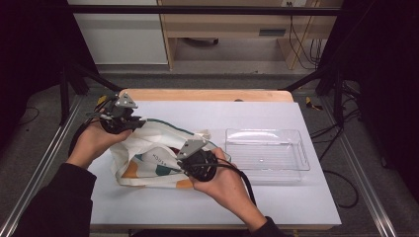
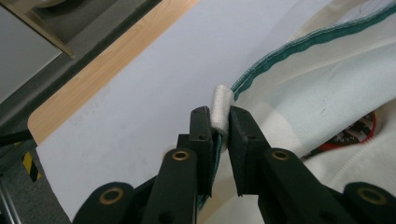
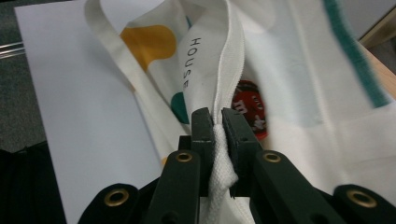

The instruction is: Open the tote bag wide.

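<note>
Two grippers, left gripper (image 1: 129,122) and right gripper (image 1: 190,160), each pinch one cloth bag (image 1: 148,148) beside one clear tray (image 1: 267,148).

Laboratory recording bay: black metal frame (image 1: 207,10) encloses the white-covered surface (image 1: 276,197); loose cables (image 1: 341,182) on grey floor (image 1: 29,133).

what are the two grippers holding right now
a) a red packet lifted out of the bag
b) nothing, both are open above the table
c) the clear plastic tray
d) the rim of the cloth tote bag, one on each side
d: the left gripper and the right gripper each have their jaws closed on the white edge of the cloth tote bag, while the clear plastic tray sits untouched beside it.
</note>
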